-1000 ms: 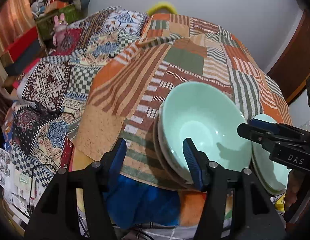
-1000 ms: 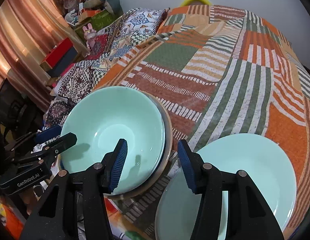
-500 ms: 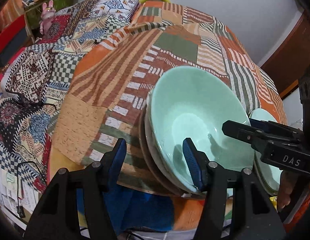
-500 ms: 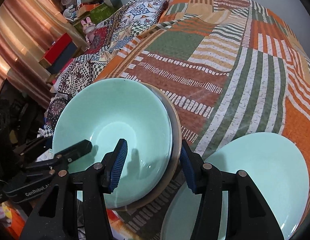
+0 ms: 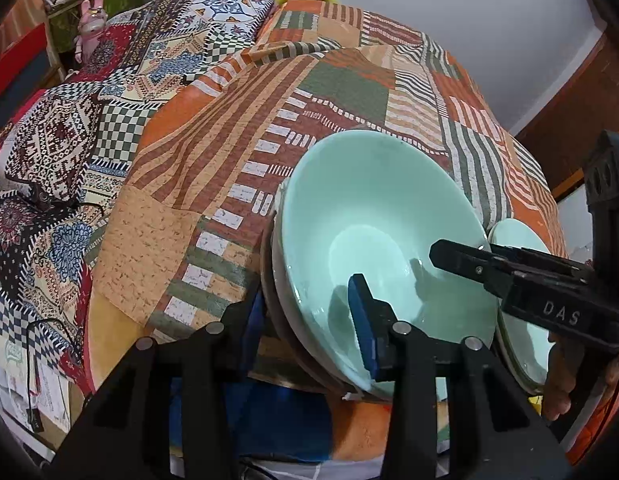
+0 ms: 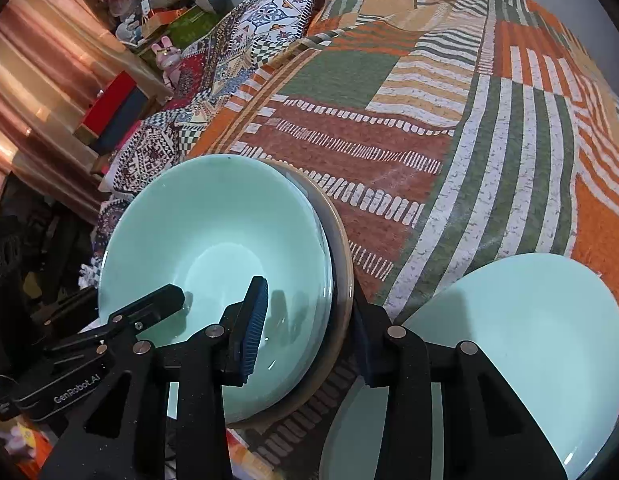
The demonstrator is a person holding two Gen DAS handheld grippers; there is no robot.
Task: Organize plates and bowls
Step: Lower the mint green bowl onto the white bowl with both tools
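near the front edge of the bed [image 6: 449,92], on its patchwork bedspread [image 5: 237,152], a mint-green bowl [image 5: 373,232] sits on top of a stack of bowls whose lowest rim is brownish [image 6: 343,264]. the left gripper [image 5: 305,320] straddles the stack's near-left rim: one blue-padded finger [image 5: 363,328] is inside the top bowl against its wall, the other is outside and mostly hidden behind the stack. its jaws have just been closing with the rim between them, though the pictures do not show whether both pads now press on it. the right gripper [image 6: 309,328] does the same on the opposite rim, its blue ribbed finger [image 6: 253,328] inside the bowl and its other finger outside the brown rim; its jaws have also just been closing, and here too full contact cannot be told. each gripper shows in the other's view, reaching into the bowl from the side. just beside the stack lies a mint-green plate [image 6: 521,344], close to the bed's edge. a pink toy rabbit [image 5: 89,20] stands on shelves past the bed.
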